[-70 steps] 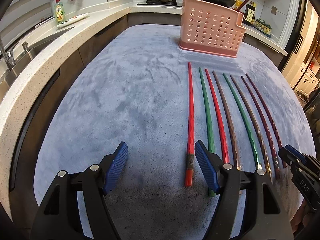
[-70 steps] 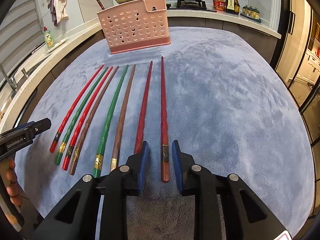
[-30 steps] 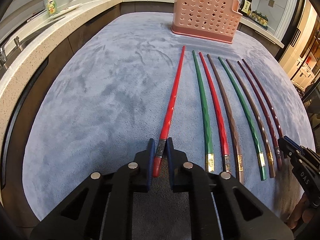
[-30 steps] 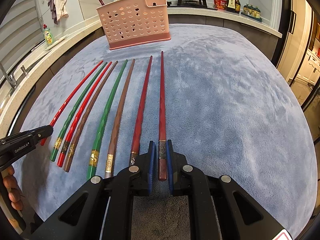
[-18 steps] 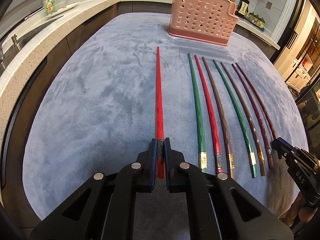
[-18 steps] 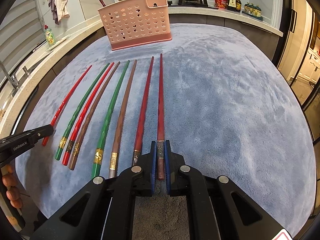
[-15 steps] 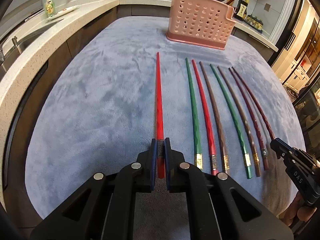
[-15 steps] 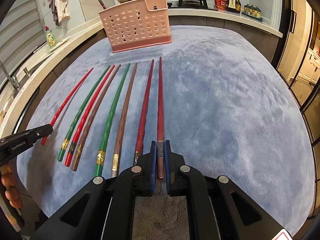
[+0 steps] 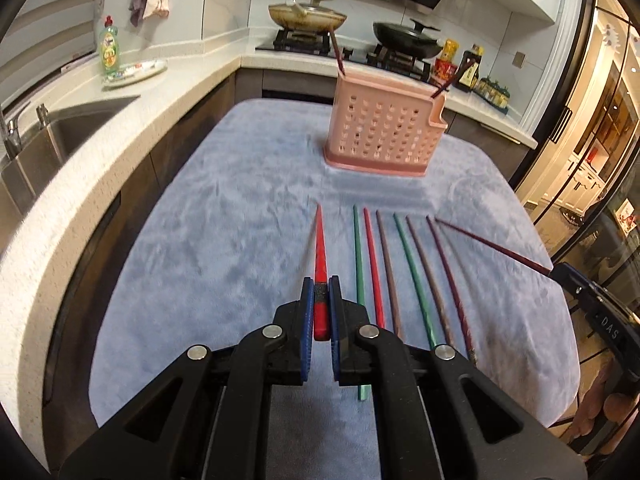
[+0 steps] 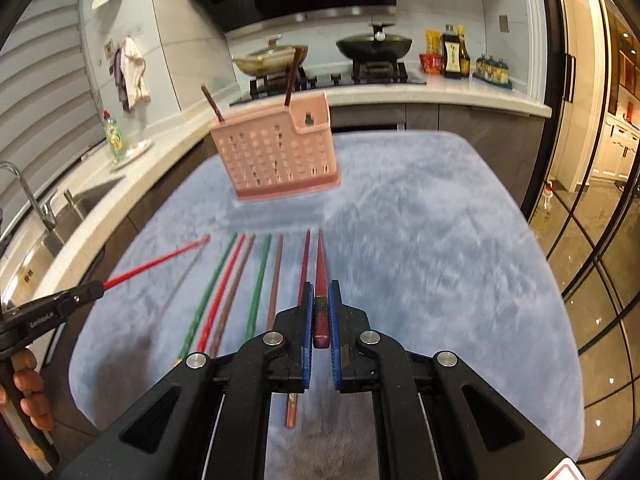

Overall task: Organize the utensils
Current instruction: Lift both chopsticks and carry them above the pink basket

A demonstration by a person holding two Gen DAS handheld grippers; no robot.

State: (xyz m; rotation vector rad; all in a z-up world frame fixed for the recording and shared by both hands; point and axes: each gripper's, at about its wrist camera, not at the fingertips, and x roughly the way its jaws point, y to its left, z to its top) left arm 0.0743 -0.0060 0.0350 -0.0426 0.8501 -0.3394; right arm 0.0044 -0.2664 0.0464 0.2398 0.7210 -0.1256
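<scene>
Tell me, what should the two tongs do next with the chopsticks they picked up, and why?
Probably carry both toward the pink basket and tip them in. The left tongs grip a red chopstick, the right tongs a dark red chopstick, both lifted off the blue cloth, and the basket already holds two.

Both grippers clamping, angled downward

The left gripper (image 9: 319,300) and right gripper (image 10: 319,306) are each pinching a chopstick; fingers (image 10: 28,396) are wrapping the left handle.
</scene>
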